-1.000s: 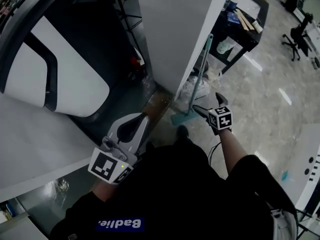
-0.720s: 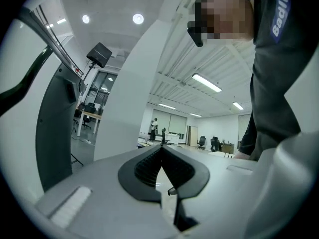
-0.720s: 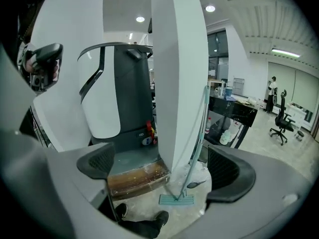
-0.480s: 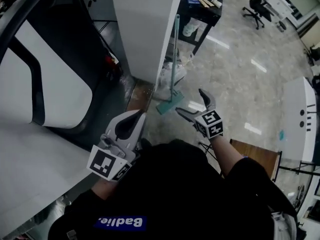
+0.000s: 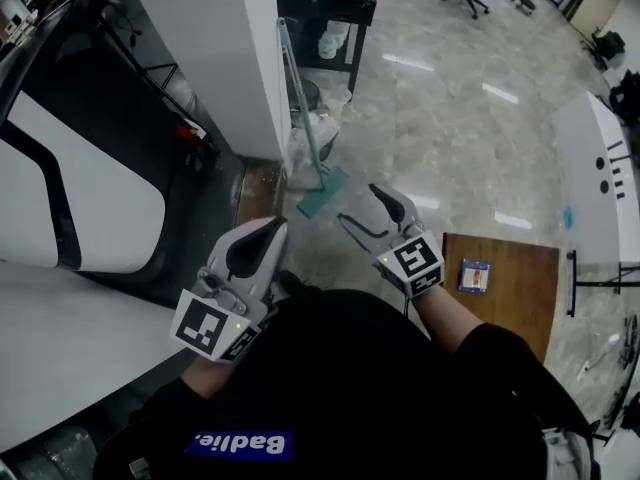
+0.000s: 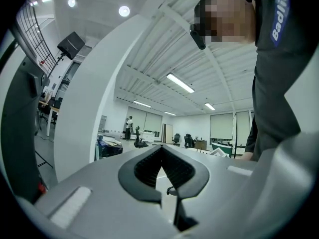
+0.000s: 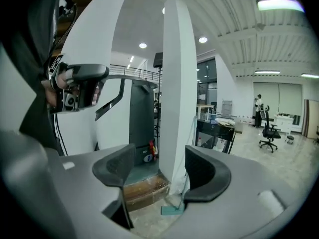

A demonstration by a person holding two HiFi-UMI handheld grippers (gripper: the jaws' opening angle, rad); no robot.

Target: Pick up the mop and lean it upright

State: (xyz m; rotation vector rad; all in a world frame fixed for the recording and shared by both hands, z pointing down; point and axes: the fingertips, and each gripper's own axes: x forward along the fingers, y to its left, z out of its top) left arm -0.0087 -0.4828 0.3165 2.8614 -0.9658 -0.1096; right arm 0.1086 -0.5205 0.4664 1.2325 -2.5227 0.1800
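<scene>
The mop stands upright against the white pillar (image 5: 235,58), its teal handle (image 5: 298,98) slanting up from the flat teal head (image 5: 322,190) on the floor. The right gripper view also shows the mop head (image 7: 174,209) at the pillar's foot. My right gripper (image 5: 356,203) hovers a short way in front of the mop, apart from it. Its jaws have just been closing and still stand apart, with nothing between them (image 7: 159,163). My left gripper (image 5: 268,226) is close to my body, left of the mop, with its pads pressed together and empty (image 6: 162,151).
A big white-and-black machine (image 5: 70,188) fills the left. Behind the pillar are a black cart (image 5: 335,13) and a plastic bag (image 5: 312,133). A brown wooden top (image 5: 515,298) carrying a small packet (image 5: 475,275) is at the right, by a white counter (image 5: 600,168).
Both grippers have drawn back from the mop, the right one rising, and the view has swung right. The right jaws have narrowed. The mop keeps leaning on the pillar.
</scene>
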